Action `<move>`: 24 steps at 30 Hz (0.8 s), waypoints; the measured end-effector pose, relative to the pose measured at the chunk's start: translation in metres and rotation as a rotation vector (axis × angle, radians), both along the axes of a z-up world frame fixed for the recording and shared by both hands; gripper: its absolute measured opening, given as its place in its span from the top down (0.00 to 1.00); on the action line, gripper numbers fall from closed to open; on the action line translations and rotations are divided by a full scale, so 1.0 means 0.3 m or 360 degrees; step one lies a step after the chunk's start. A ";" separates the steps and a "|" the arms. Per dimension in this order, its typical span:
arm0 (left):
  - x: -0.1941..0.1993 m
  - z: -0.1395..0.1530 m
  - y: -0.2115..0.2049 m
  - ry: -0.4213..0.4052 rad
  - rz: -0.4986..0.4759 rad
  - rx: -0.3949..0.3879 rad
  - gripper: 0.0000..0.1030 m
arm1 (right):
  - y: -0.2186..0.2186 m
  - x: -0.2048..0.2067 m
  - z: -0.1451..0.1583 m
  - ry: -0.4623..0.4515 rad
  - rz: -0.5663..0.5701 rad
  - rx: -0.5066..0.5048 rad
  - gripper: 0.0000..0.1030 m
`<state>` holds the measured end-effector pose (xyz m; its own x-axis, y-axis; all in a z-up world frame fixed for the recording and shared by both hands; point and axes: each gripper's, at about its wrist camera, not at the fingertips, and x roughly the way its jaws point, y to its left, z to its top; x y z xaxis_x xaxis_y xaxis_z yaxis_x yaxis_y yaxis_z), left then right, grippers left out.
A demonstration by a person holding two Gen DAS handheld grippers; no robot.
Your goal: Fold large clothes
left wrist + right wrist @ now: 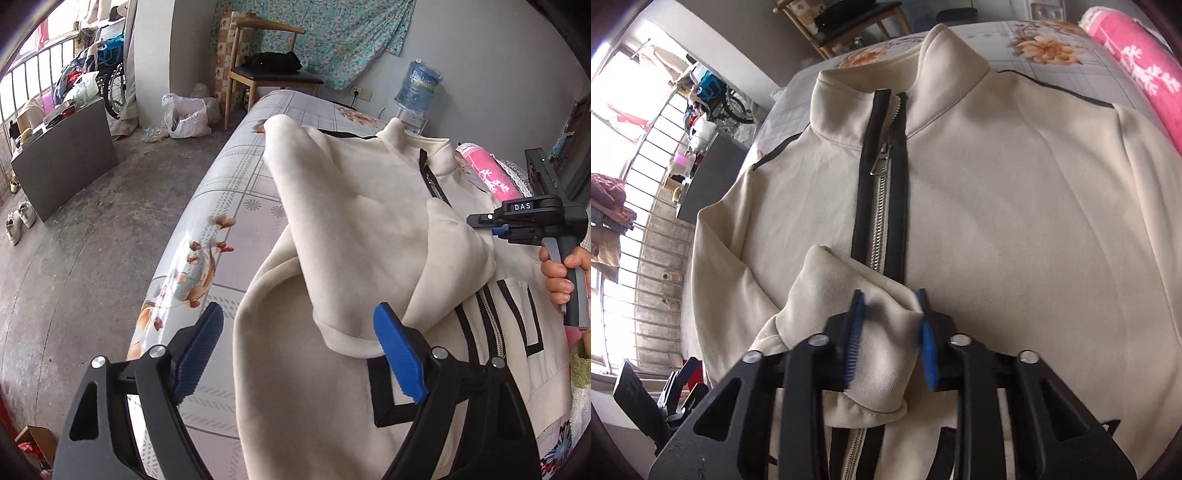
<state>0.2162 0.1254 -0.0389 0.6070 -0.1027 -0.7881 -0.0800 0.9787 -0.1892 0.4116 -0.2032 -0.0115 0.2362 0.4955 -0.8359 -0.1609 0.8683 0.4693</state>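
Sleeve fold | cream zip-front jacket on bed | left claw wide, empty | right claw clamped on cuff | cuff to be laid flat across chest, wrinkles avoided

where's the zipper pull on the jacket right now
In the right wrist view the zipper pull hangs upper centre, on the black-edged zipper just below the collar of the cream jacket, beyond the folded sleeve cuff in the right gripper.

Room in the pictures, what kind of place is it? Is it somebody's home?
Probably a bedroom in someone's home. A cream jacket lies spread on a bed with a flowered sheet, a wooden chair stands by the wall, and shoes sit on the concrete floor.
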 end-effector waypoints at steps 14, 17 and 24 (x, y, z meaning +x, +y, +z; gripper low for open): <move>0.024 -0.027 0.034 0.0066 0.0105 0.0048 0.17 | -0.223 -0.486 0.322 -0.0869 0.0409 -0.0058 0.97; 0.051 -0.048 0.020 0.0109 0.0121 0.0118 0.17 | -0.276 -0.559 0.212 -0.0732 0.0457 -0.0174 0.91; 0.092 -0.072 -0.007 0.0173 0.0139 0.0298 0.17 | -0.458 -0.622 0.144 -0.0535 0.0149 -0.0019 0.75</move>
<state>0.2438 0.1233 -0.0604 0.5178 0.1009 -0.8495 -0.1760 0.9844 0.0096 0.2252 -0.3407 0.0318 0.4535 0.5188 -0.7247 -0.3840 0.8475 0.3664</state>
